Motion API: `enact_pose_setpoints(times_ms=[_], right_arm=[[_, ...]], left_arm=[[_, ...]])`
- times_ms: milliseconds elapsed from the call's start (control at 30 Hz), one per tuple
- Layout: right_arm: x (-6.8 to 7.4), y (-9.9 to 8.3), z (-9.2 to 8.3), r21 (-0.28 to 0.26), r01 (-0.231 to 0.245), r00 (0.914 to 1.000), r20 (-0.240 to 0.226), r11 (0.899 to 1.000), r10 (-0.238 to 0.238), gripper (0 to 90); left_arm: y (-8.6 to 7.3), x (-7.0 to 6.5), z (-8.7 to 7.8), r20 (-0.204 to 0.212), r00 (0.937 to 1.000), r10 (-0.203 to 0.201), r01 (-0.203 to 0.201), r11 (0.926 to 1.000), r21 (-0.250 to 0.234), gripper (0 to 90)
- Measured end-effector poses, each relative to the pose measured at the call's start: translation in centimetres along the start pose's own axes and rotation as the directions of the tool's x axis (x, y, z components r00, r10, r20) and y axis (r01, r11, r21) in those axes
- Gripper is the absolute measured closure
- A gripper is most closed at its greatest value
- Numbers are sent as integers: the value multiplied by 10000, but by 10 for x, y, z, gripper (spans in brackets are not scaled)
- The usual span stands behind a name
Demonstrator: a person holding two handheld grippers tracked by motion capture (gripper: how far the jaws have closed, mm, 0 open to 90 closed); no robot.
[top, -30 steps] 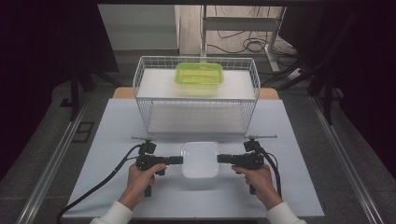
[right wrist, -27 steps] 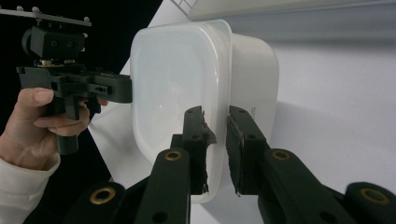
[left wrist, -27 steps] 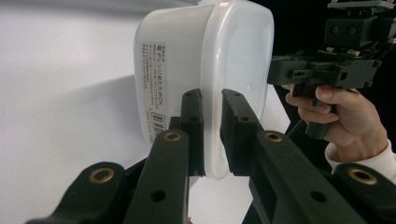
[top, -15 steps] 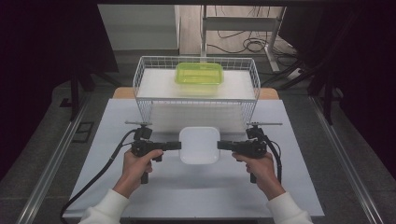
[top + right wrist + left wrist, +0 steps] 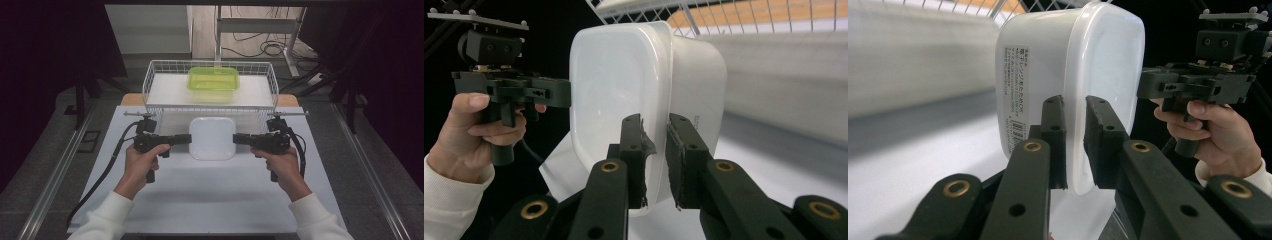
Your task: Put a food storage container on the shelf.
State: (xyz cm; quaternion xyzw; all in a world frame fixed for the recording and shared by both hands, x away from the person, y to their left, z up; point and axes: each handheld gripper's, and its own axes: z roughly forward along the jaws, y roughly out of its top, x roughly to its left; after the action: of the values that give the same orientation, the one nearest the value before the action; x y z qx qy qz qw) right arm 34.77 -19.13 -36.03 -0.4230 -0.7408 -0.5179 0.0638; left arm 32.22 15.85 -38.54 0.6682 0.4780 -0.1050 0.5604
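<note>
A white lidded container (image 5: 212, 138) hangs above the white table (image 5: 210, 200), just in front of the wire basket (image 5: 148, 87). My left gripper (image 5: 189, 139) is shut on its left rim and my right gripper (image 5: 234, 138) on its right rim. In the left gripper view the jaws (image 5: 1075, 102) pinch the container's (image 5: 1048, 65) lid edge, with a label on its side. In the right gripper view the jaws (image 5: 655, 122) clamp the opposite edge of the container (image 5: 619, 85). A hand holds each gripper.
A green translucent container (image 5: 213, 79) lies inside the basket at the back of the table. Black cables trail from both grippers over the table. Metal rails run along both sides, and a desk frame stands behind.
Both grippers have risen together with the white container between them, lifting it off the table and bringing it nearer the basket's front wall.
</note>
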Motion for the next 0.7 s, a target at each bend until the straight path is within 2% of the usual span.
enact_pose_setpoints(times_ms=[300, 367, 700], right_arm=[[6, 28, -10, -267, 262, 9997, 21, 9993, -262, 775], [7, 34, -12, -358, 354, 9994, 34, 9987, -353, 775], [14, 64, -14, -567, 537, 9985, 102, 9969, -532, 773]], left_arm=[[29, -13, -3, 75, 9995, 296, -295, 9994, -168, 794], [39, -18, -5, 66, 9991, 427, -425, 9988, -243, 794], [69, -23, -12, 140, 9979, 638, -631, 9970, -442, 795]])
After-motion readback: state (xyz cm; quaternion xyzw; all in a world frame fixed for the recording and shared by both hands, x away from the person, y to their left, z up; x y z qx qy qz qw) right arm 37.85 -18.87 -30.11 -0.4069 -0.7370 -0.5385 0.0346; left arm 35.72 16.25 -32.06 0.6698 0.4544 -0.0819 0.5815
